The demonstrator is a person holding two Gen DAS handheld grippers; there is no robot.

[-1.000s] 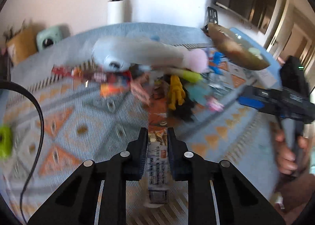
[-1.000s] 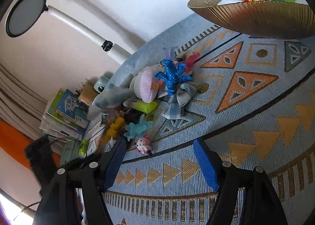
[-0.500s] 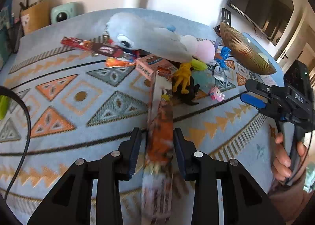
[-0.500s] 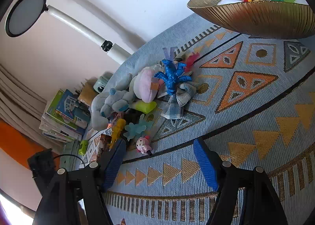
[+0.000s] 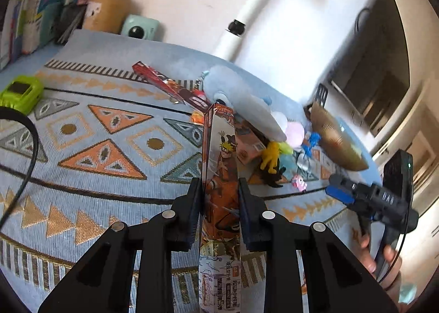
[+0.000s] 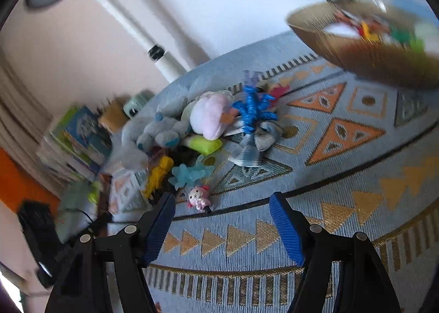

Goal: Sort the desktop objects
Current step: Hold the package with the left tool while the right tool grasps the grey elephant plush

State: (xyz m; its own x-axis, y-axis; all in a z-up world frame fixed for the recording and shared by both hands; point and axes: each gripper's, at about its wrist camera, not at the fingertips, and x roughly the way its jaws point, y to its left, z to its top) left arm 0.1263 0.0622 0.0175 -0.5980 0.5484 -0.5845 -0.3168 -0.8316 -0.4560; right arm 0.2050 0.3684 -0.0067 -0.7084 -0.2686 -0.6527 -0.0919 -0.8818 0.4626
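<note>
A long orange card box (image 5: 221, 148) with a cartoon figure stands on edge between the fingers of my left gripper (image 5: 219, 187). Its jaws are closing and the pads press the box's sides. Beyond it lies the toy pile: a blue-grey plush (image 5: 241, 102), a yellow figure (image 5: 270, 155) and a long red packet (image 5: 167, 85). My right gripper (image 6: 222, 203) is open and holds nothing, just above the patterned mat (image 6: 343, 203). A small pink doll (image 6: 199, 198) lies close ahead of its left finger. The gold bowl (image 6: 356, 52) with small items sits at the far right.
A green gadget (image 5: 20, 92) and a black cable (image 5: 30, 148) lie at the mat's left. A mint camera (image 5: 140, 28), a pen holder (image 5: 105, 13) and books (image 5: 33, 11) line the wall. A white lamp pole (image 5: 247, 19) rises behind the pile. A hand (image 5: 381, 261) holds the right gripper.
The left gripper has shifted and rolled with the orange box, which now stands on edge along the fingers. The right gripper has moved slightly, still open; the bowl sits lower in its view.
</note>
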